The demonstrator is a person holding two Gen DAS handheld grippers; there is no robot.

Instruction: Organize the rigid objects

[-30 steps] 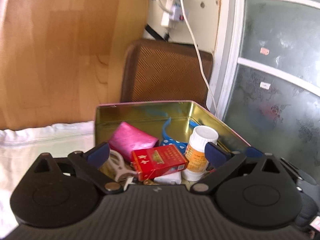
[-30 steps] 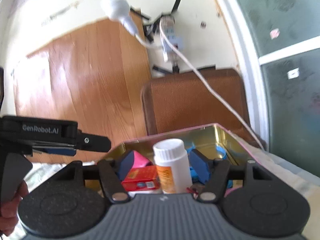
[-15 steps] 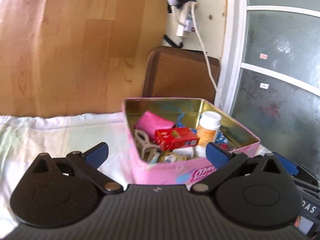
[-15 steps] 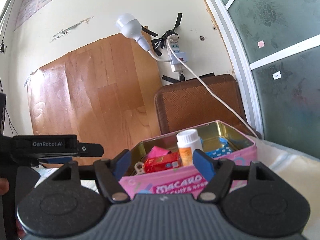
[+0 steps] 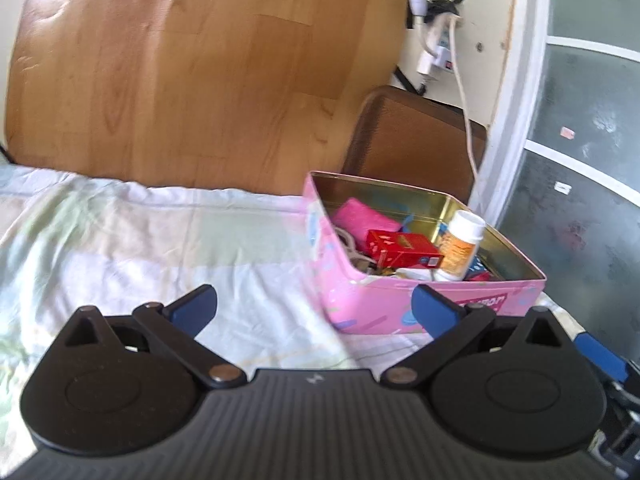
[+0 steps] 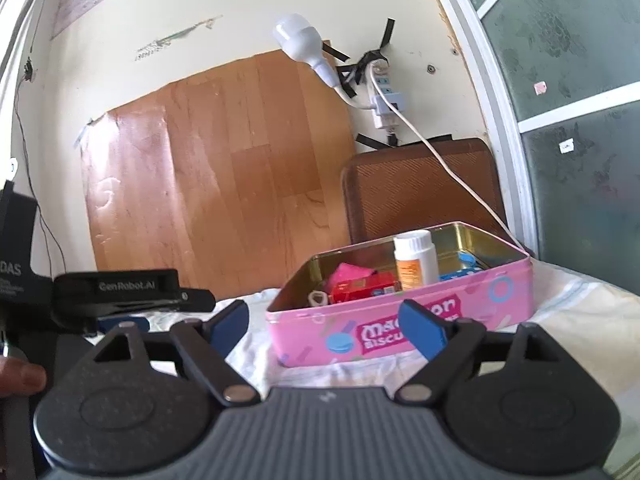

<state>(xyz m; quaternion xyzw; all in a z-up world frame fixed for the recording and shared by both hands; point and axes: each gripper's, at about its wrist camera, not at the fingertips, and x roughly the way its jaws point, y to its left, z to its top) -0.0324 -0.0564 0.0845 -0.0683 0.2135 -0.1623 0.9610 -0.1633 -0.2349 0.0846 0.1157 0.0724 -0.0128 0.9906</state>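
A pink biscuit tin [image 5: 404,304] [image 6: 496,304] stands open on the bedsheet. In it are a white pill bottle [image 5: 460,246] [image 6: 416,264] standing upright, a red box [image 5: 404,248] [image 6: 366,286], a pink pouch [image 5: 362,218] [image 6: 350,272] and some smaller items. My left gripper [image 5: 314,306] is open and empty, held back from the tin's near left corner. My right gripper [image 6: 326,326] is open and empty in front of the tin's long side.
A pale bedsheet [image 5: 140,240] covers the surface. Behind stand a wooden board [image 5: 208,80], a brown cushion [image 6: 420,192] and a wall socket with a white cable [image 6: 460,176]. A frosted glass door [image 6: 580,120] is at the right. The left gripper's body [image 6: 120,292] shows at the left.
Both grippers have pulled back and away from the tin. The right gripper, earlier around the pill bottle, has left it standing in the tin. The left view has swung left.
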